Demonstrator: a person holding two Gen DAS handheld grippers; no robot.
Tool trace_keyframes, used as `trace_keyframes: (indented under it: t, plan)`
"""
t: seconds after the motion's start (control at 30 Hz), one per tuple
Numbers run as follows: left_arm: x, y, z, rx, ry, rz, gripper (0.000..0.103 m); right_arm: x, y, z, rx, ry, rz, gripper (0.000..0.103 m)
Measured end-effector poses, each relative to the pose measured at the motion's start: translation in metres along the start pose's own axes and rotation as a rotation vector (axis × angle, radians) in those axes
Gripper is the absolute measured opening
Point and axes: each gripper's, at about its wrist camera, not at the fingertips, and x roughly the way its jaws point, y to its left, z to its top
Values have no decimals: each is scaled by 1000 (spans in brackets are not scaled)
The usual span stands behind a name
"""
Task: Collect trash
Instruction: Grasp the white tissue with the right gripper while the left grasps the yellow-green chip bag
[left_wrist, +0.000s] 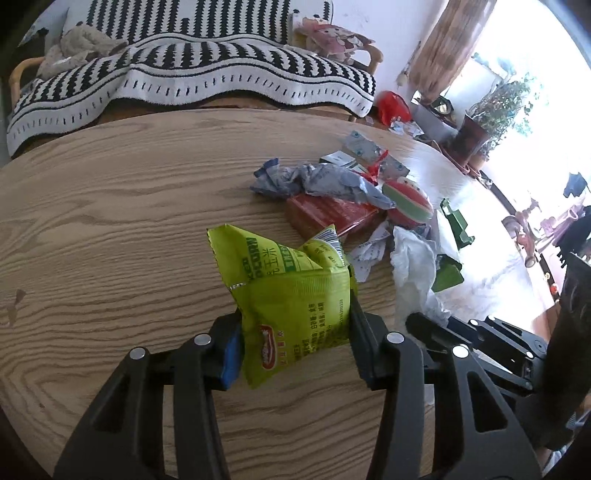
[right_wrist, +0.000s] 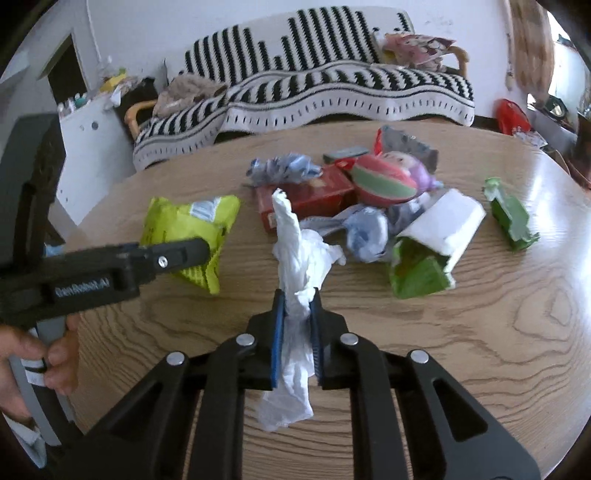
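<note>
Right gripper (right_wrist: 297, 295) clamps a crumpled white tissue (right_wrist: 295, 236) nearest the viewer. Left gripper (left_wrist: 295, 314) pinches a yellow-green snack bag (left_wrist: 291, 291) above the wooden table (left_wrist: 110, 221); remaining trash lies farther right.

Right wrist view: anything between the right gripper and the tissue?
No. The right gripper is already shut on the white tissue, nothing between pads and paper. The left gripper likewise holds the yellow-green snack bag. No bin is visible in either view.

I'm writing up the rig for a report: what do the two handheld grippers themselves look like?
Both the left gripper and right gripper are matte black linkage frames with silver rivet pins and blue finger pads. White lettering marks the left one's side. A bare hand grips its grey handle.
</note>
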Motion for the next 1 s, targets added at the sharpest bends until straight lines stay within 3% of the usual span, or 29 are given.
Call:
trace_keyframes:
  t: [0.6,1.0]
  plan:
    - [-14,11,-8,-7,-5,-17,48,-7,11,1,-44,-53,-40,14]
    - [-21,12,-11,-9,-11,-47,48,-3,23,1,-91,-44,-70,14]
